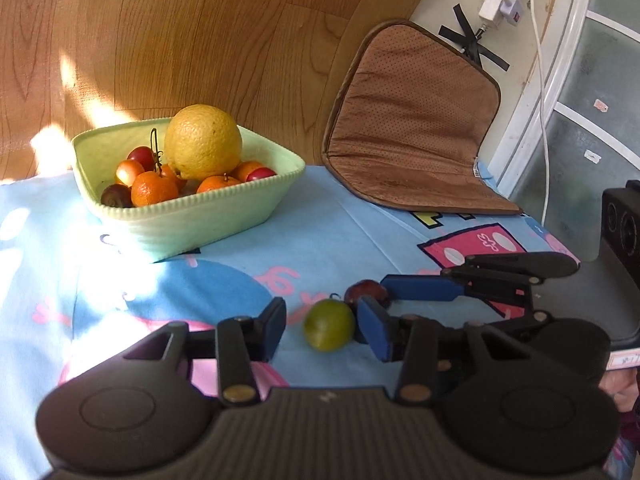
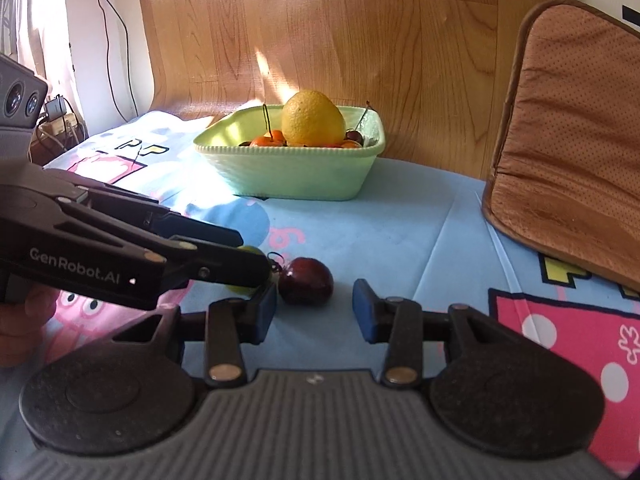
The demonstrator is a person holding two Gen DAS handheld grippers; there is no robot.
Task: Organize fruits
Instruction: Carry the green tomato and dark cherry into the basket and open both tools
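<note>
A small green fruit (image 1: 329, 324) lies on the blue cartoon-print tablecloth (image 1: 340, 232), between the fingers of the left gripper (image 1: 326, 328). Its right side sits against the right blue pad, while a gap shows between the fruit and the left pad, so the jaws stand apart around it and do not clamp it. Just behind the green fruit, touching or nearly so, lies a dark red fruit (image 2: 306, 280) with a short stem.

The right gripper (image 2: 314, 312) reaches in from the right. In its own view the red fruit lies just ahead of the two pads, nearer the left one, and both pads stand clear of it, jaws apart. In the left wrist view one blue finger (image 1: 420, 289) of the right gripper lies beside the red fruit; whether it touches is hard to tell from that angle.

Farther back on the cloth stands a pale green square bowl (image 1: 256, 196) holding a large yellow citrus (image 1: 203, 142), several small oranges (image 1: 154, 189) and small red fruits (image 1: 141, 155). To the right of it a brown leather cushion (image 1: 412, 120) leans against the wall. Behind it all runs wood-grain panelling (image 1: 200, 32).
</note>
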